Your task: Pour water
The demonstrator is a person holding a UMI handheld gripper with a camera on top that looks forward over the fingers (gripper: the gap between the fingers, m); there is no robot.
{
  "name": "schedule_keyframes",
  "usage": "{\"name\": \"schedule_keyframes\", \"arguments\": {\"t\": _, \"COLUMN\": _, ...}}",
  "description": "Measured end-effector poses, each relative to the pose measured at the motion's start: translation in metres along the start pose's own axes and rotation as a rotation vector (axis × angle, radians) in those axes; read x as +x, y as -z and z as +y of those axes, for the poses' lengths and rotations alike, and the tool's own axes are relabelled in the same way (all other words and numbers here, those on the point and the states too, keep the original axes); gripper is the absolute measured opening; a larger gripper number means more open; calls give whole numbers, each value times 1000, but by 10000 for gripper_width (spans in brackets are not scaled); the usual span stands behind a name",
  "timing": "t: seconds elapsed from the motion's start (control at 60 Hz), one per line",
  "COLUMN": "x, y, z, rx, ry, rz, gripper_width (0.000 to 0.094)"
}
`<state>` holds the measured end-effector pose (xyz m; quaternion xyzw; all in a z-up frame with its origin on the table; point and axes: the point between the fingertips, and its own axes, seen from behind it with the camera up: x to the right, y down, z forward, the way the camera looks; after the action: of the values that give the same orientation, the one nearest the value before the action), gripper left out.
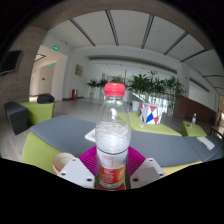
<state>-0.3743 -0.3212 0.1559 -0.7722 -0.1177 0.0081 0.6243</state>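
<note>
Clear plastic caught the light right in front of me: the water bottle (112, 140) stood upright between my fingers, red cap (115, 89) on top, a white label around its lower half. My gripper (111, 172) was clamped on it, the magenta pads (90, 160) pressed against both sides of the bottle. Beyond it stretched the grey worktop (70, 132) with its yellow-green edge. A paper cup (149, 113) with a red and blue print sat further back, to the right of the bottle and well apart from it. Just beside my left finger, something small and round (63, 160) rested on the worktop; I could not tell what it was. Potted plants (140, 85) lined the far wall.
</note>
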Motion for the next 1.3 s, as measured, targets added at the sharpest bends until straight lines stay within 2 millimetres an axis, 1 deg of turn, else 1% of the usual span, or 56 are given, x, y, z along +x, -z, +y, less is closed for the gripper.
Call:
{"name": "schedule_keyframes", "arguments": {"t": 0.067, "x": 7, "y": -11, "z": 22, "rx": -34, "ry": -20, "rz": -7, "gripper_width": 342}}
{"name": "schedule_keyframes", "arguments": {"t": 0.083, "x": -16, "y": -4, "z": 27, "rx": -45, "ry": -27, "rz": -3, "gripper_width": 341}}
{"name": "schedule_keyframes", "arguments": {"t": 0.1, "x": 1, "y": -18, "z": 42, "rx": -51, "ry": -32, "rz": -6, "gripper_width": 342}}
{"name": "schedule_keyframes", "arguments": {"t": 0.15, "x": 2, "y": -24, "z": 59, "rx": -77, "ry": -49, "rz": -12, "gripper_width": 343}}
{"name": "schedule_keyframes", "arguments": {"t": 0.183, "x": 7, "y": -29, "z": 72, "rx": -91, "ry": -53, "rz": -7, "gripper_width": 346}}
{"name": "schedule_keyframes", "arguments": {"t": 0.2, "x": -6, "y": -18, "z": 70, "rx": -103, "ry": -56, "rz": 0, "gripper_width": 347}}
{"name": "schedule_keyframes", "arguments": {"t": 0.217, "x": 13, "y": -32, "z": 87, "rx": -107, "ry": -57, "rz": 0, "gripper_width": 356}}
{"name": "schedule_keyframes", "arguments": {"t": 0.233, "x": 4, "y": -24, "z": 82, "rx": -85, "ry": -66, "rz": 0, "gripper_width": 371}}
{"name": "schedule_keyframes", "arguments": {"t": 0.25, "x": 6, "y": -24, "z": 79, "rx": -55, "ry": -72, "rz": 0, "gripper_width": 349}}
{"name": "schedule_keyframes", "arguments": {"t": 0.267, "x": 7, "y": -24, "z": 82, "rx": -53, "ry": -74, "rz": 1, "gripper_width": 351}}
{"name": "schedule_keyframes", "arguments": {"t": 0.283, "x": 8, "y": -24, "z": 86, "rx": -58, "ry": -73, "rz": 1, "gripper_width": 358}}
{"name": "schedule_keyframes", "arguments": {"t": 0.3, "x": 9, "y": -24, "z": 86, "rx": -48, "ry": -73, "rz": 0, "gripper_width": 359}}
{"name": "schedule_keyframes", "arguments": {"t": 0.317, "x": 9, "y": -24, "z": 86, "rx": -39, "ry": -72, "rz": 1, "gripper_width": 379}}
{"name": "schedule_keyframes", "arguments": {"t": 0.333, "x": 2, "y": -17, "z": 75, "rx": -40, "ry": -71, "rz": 2, "gripper_width": 379}}
{"name": "schedule_keyframes", "arguments": {"t": 0.35, "x": 6, "y": -21, "z": 80, "rx": -36, "ry": -68, "rz": 3, "gripper_width": 384}}
{"name": "schedule_keyframes", "arguments": {"t": 0.433, "x": 4, "y": -22, "z": 80, "rx": -42, "ry": -69, "rz": 6, "gripper_width": 487}}
{"name": "schedule_keyframes", "arguments": {"t": 0.483, "x": 9, "y": -22, "z": 82, "rx": -70, "ry": -71, "rz": 10, "gripper_width": 541}}
{"name": "schedule_keyframes", "arguments": {"t": 0.5, "x": 9, "y": -19, "z": 82, "rx": -82, "ry": -73, "rz": 13, "gripper_width": 553}}
{"name": "schedule_keyframes", "arguments": {"t": 0.517, "x": 9, "y": -18, "z": 82, "rx": -93, "ry": -76, "rz": 14, "gripper_width": 598}}
{"name": "schedule_keyframes", "arguments": {"t": 0.583, "x": 9, "y": -11, "z": 81, "rx": -119, "ry": -92, "rz": 19, "gripper_width": 878}}
{"name": "schedule_keyframes", "arguments": {"t": 0.6, "x": 9, "y": -8, "z": 81, "rx": -128, "ry": -95, "rz": 23, "gripper_width": 875}}
{"name": "schedule_keyframes", "arguments": {"t": 0.617, "x": 10, "y": -5, "z": 81, "rx": -134, "ry": -97, "rz": 30, "gripper_width": 849}}
{"name": "schedule_keyframes", "arguments": {"t": 0.633, "x": 11, "y": -2, "z": 81, "rx": -142, "ry": -98, "rz": 36, "gripper_width": 837}}
{"name": "schedule_keyframes", "arguments": {"t": 0.7, "x": 11, "y": 20, "z": 75, "rx": -155, "ry": -108, "rz": 57, "gripper_width": 867}}
{"name": "schedule_keyframes", "arguments": {"t": 0.75, "x": 17, "y": 31, "z": 71, "rx": -162, "ry": -117, "rz": 61, "gripper_width": 857}}
{"name": "schedule_keyframes", "arguments": {"t": 0.767, "x": 12, "y": 45, "z": 69, "rx": -163, "ry": -120, "rz": 62, "gripper_width": 857}}
{"name": "schedule_keyframes", "arguments": {"t": 0.85, "x": 10, "y": 82, "z": 64, "rx": -173, "ry": -132, "rz": 70, "gripper_width": 853}}
{"name": "schedule_keyframes", "arguments": {"t": 0.867, "x": 14, "y": 83, "z": 62, "rx": -175, "ry": -134, "rz": 70, "gripper_width": 852}}
{"name": "schedule_keyframes", "arguments": {"t": 0.883, "x": 7, "y": 98, "z": 60, "rx": -173, "ry": -136, "rz": 71, "gripper_width": 854}}
{"name": "schedule_keyframes", "arguments": {"t": 1.0, "x": 0, "y": 157, "z": 53, "rx": -170, "ry": -134, "rz": 81, "gripper_width": 855}}
{"name": "schedule_keyframes", "arguments": {"t": 1.017, "x": 2, "y": 154, "z": 52, "rx": -171, "ry": -130, "rz": 80, "gripper_width": 855}}
{"name": "schedule_keyframes", "arguments": {"t": 1.033, "x": 0, "y": 163, "z": 51, "rx": -172, "ry": -128, "rz": 81, "gripper_width": 859}}
{"name": "schedule_keyframes", "arguments": {"t": 1.05, "x": -3, "y": 178, "z": 51, "rx": -172, "ry": -128, "rz": 83, "gripper_width": 859}}
{"name": "schedule_keyframes", "arguments": {"t": 1.133, "x": -11, "y": 213, "z": 48, "rx": -169, "ry": -120, "rz": 77, "gripper_width": 855}}
{"name": "schedule_keyframes", "arguments": {"t": 1.15, "x": -13, "y": 220, "z": 47, "rx": -168, "ry": -120, "rz": 76, "gripper_width": 853}}
{"name": "schedule_keyframes", "arguments": {"t": 1.167, "x": -12, "y": 220, "z": 46, "rx": -167, "ry": -119, "rz": 75, "gripper_width": 853}}
{"name": "schedule_keyframes", "arguments": {"t": 1.233, "x": -18, "y": 245, "z": 43, "rx": -164, "ry": -119, "rz": 71, "gripper_width": 855}}
{"name": "schedule_keyframes", "arguments": {"t": 1.3, "x": -22, "y": 263, "z": 41, "rx": -164, "ry": -114, "rz": 63, "gripper_width": 853}}
